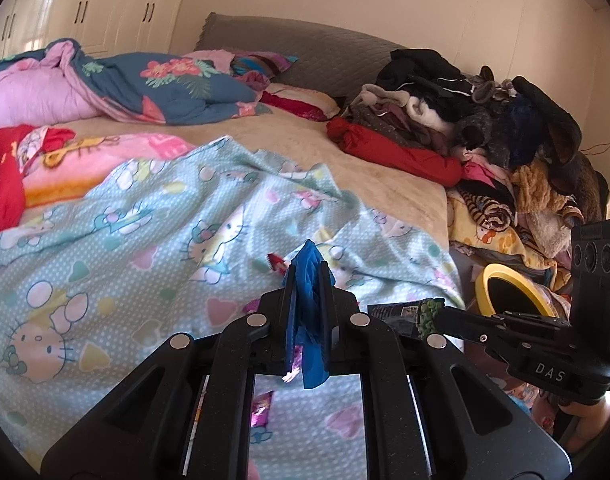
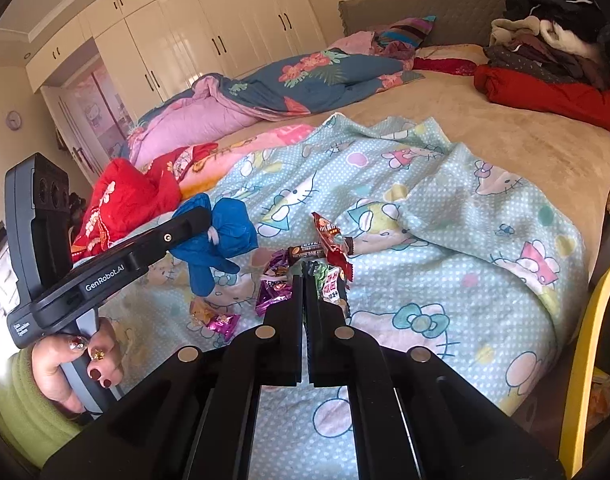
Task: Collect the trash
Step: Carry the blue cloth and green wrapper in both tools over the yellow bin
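My left gripper (image 1: 308, 276) is shut on a crumpled blue plastic glove (image 1: 310, 320), held above the Hello Kitty sheet (image 1: 125, 240); the glove also shows in the right wrist view (image 2: 221, 236). My right gripper (image 2: 306, 276) is shut on a green and black snack wrapper (image 2: 331, 282), which also shows in the left wrist view (image 1: 419, 316). Several candy wrappers lie on the sheet just ahead of the right gripper: a red one (image 2: 329, 236), a brown bar (image 2: 305, 251), purple ones (image 2: 273, 292) and an orange one (image 2: 203, 312).
A yellow-rimmed bin (image 1: 505, 292) stands beside the bed at the right, also seen in the right wrist view (image 2: 585, 344). A clothes pile (image 1: 485, 128) covers the bed's right side. A red garment (image 2: 133, 200) and quilts (image 1: 145, 84) lie at the left.
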Demonstrator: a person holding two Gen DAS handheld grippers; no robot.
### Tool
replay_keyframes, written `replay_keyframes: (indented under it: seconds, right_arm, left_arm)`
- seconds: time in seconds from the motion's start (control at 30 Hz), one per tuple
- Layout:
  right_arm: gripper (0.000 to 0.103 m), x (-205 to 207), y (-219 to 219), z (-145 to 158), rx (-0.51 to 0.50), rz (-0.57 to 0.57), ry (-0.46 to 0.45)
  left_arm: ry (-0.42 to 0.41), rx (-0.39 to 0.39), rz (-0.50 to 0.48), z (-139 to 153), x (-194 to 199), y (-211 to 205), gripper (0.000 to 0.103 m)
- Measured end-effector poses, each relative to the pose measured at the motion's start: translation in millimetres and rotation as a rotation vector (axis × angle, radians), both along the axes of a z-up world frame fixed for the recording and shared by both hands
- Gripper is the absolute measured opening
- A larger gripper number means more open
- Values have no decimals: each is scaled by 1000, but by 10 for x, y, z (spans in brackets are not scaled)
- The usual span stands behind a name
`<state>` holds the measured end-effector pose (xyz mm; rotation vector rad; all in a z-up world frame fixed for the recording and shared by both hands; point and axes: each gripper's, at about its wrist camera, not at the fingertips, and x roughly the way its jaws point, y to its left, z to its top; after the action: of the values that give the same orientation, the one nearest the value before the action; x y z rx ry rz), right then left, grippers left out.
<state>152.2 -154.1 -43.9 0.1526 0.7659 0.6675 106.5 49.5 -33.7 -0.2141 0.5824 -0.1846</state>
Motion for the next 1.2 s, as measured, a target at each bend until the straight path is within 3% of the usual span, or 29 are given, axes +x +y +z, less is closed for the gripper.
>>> replay_keyframes:
  seconds: [0.53, 1.2]
  right_arm:
    - [2, -136, -403, 340, 54, -55, -76]
    - [2, -218, -960, 551, 112, -155, -137]
  left_arm:
    - [-36, 28, -55, 205, -68, -507, 5]
    - [-73, 56, -133, 387, -181, -1001, 5]
